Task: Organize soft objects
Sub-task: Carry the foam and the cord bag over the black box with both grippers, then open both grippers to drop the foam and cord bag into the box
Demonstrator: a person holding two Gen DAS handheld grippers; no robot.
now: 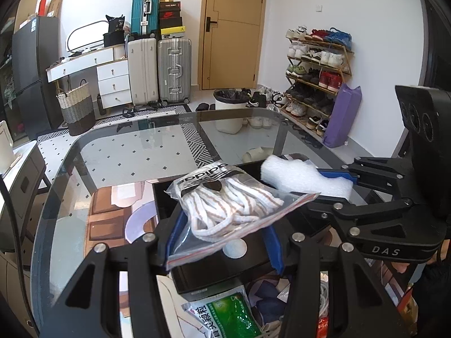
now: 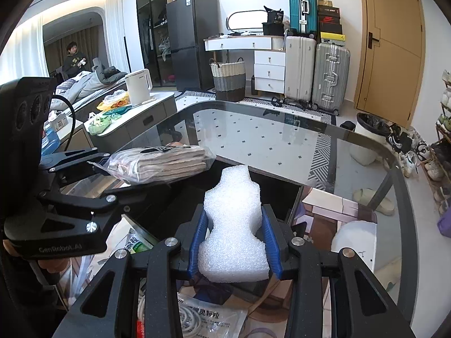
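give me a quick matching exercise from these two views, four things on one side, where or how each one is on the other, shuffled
Things:
1. bag of socks
2. white foam piece
3. green packet
4. black bin

Places or states:
A. held in the right gripper
B. lying low, under the left gripper
C. held in the left gripper
D. on the glass table, below both held things

Pairs: 1-C, 2-A, 3-B, 4-D

A clear zip bag of white striped socks [image 1: 225, 205] was held over a black open box [image 1: 214, 267] on the glass-topped table [image 1: 126, 155]. At three o'clock of it, a white foam block [image 2: 234, 225] was held. A green sachet [image 1: 225, 315] lay at six o'clock of the box.
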